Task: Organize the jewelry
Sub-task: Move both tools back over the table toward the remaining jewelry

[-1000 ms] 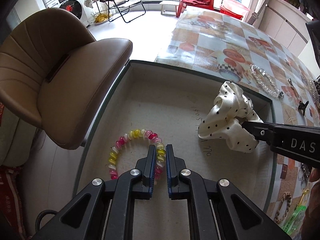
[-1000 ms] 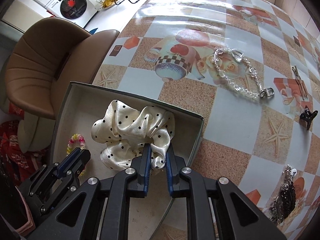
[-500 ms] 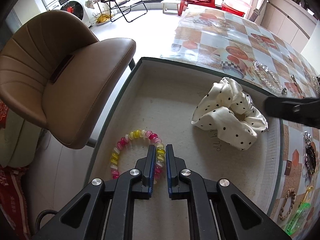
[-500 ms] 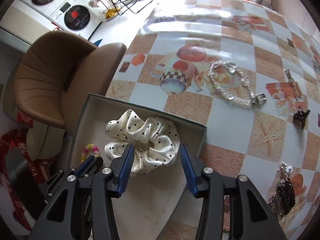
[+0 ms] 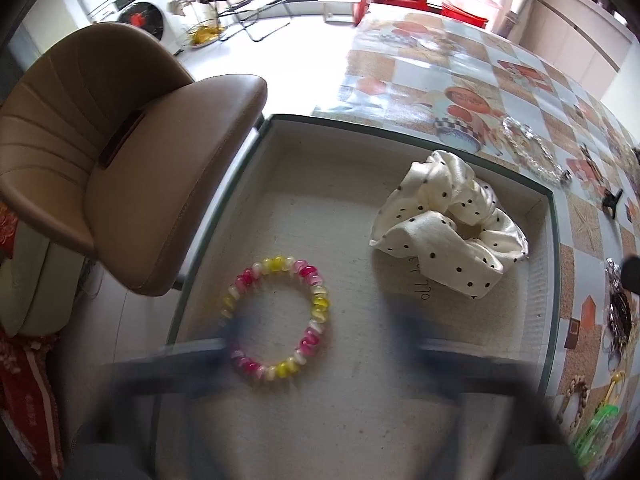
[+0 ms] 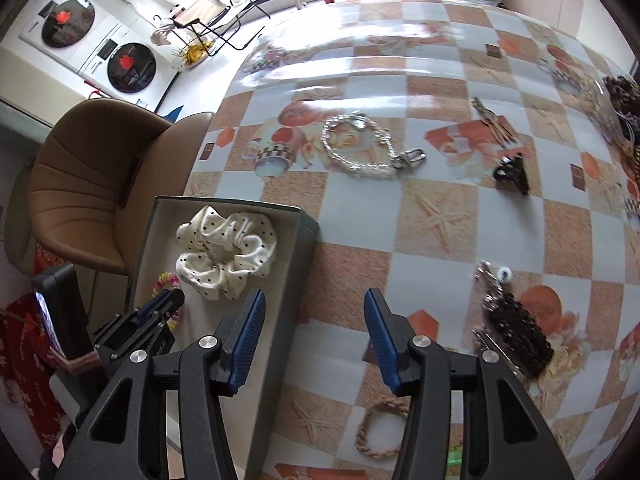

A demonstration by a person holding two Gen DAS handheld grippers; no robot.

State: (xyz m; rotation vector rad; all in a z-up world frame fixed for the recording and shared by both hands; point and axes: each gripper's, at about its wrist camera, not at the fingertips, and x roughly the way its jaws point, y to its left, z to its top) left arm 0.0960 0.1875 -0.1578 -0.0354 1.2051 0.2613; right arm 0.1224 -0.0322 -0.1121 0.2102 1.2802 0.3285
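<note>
Two pieces already lie in the grey box: the polka-dot scrunchie and the pink-and-yellow spiral hair tie. My left gripper, blurred, has just been opening, jaws wide with the tie lying loose between them. My right gripper is half spread, empty, above the box's edge. I judge the next pick is due. Only the right view shows the crystal bracelet whole and the braided one.

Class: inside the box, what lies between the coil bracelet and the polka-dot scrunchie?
Nothing: bare box floor separates the coil bracelet from the scrunchie, clearest in the left wrist view.
</note>
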